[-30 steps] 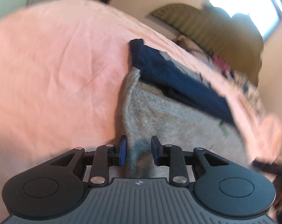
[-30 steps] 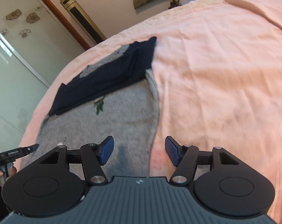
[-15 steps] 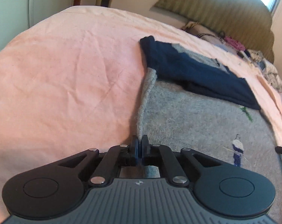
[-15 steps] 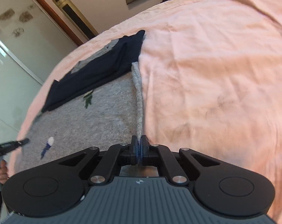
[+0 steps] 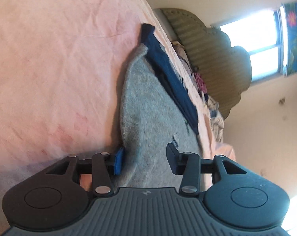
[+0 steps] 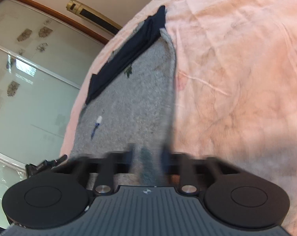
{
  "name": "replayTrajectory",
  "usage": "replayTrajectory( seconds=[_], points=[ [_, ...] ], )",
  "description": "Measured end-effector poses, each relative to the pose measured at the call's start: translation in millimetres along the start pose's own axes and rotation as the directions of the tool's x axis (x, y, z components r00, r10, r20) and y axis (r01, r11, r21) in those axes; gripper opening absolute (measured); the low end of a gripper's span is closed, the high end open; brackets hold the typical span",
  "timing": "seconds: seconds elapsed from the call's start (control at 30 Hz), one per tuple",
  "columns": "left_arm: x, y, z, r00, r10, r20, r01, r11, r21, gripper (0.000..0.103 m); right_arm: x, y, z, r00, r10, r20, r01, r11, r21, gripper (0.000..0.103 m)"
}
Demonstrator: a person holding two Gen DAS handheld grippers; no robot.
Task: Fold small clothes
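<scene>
A grey knit garment (image 5: 148,106) lies flat on the pink bedsheet (image 5: 50,59), with a folded navy piece (image 5: 168,72) across its far end. My left gripper (image 5: 144,161) is at the garment's near left edge. Its jaws are opening, and grey cloth sits loose between the blue pads (image 5: 118,160). In the right wrist view the grey garment (image 6: 132,90) and the navy piece (image 6: 128,59) show again. My right gripper (image 6: 148,159) is blurred at the near right edge, its fingers apart with a fold of grey cloth between them.
The bedsheet (image 6: 237,59) spreads wide to the right. A padded headboard (image 5: 207,49), a bright window (image 5: 252,39) and a heap of clothes (image 5: 213,106) lie beyond. Glass sliding doors (image 6: 30,78) and a tall gold unit (image 6: 93,15) stand left; the other gripper's tip (image 6: 46,163) shows.
Both grippers closed on the grey garment's near edge half a second ago and now stand apart again. Both views have rolled and shifted, and the garment's side edges look pulled straighter.
</scene>
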State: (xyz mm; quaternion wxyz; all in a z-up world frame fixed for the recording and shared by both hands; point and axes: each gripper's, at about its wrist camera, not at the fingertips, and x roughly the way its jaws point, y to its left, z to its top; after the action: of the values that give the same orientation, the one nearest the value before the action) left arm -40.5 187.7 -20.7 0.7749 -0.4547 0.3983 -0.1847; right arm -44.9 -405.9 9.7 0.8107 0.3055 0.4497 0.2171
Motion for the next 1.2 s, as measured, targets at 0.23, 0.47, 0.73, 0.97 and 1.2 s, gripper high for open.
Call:
replayTrajectory(
  seconds=[0.23, 0.47, 0.73, 0.97, 1.2],
  points=[
    [-4, 6, 4, 0.999, 0.033, 0.002, -0.033, 0.999, -0.006, 0.045, -30, -24, 2, 0.997, -0.058, 0.053, 0.057, 0.998, 0.018, 0.008],
    [-7, 3, -16, 0.996, 0.017, -0.09, -0.014, 0.999, 0.037, 0.045, -35, -26, -11, 0.995, 0.091, 0.049, -0.096, 0.989, 0.115, 0.049],
    [3, -16, -25, 0.984, 0.144, -0.109, -0.13, 0.984, 0.124, 0.006, -19, -3, -28, 0.995, 0.063, -0.083, -0.061, 0.998, 0.032, 0.01],
    [-7, -23, -26, 0.959, 0.254, -0.122, -0.214, 0.938, 0.271, 0.005, -54, -30, -23, 0.999, -0.026, -0.039, 0.027, 0.999, 0.02, 0.005],
    [-35, 0, -53, 0.983, 0.055, -0.175, -0.032, 0.991, 0.13, 0.042, -61, -36, -43, 0.993, 0.108, -0.04, -0.103, 0.989, 0.104, 0.04]
  ],
)
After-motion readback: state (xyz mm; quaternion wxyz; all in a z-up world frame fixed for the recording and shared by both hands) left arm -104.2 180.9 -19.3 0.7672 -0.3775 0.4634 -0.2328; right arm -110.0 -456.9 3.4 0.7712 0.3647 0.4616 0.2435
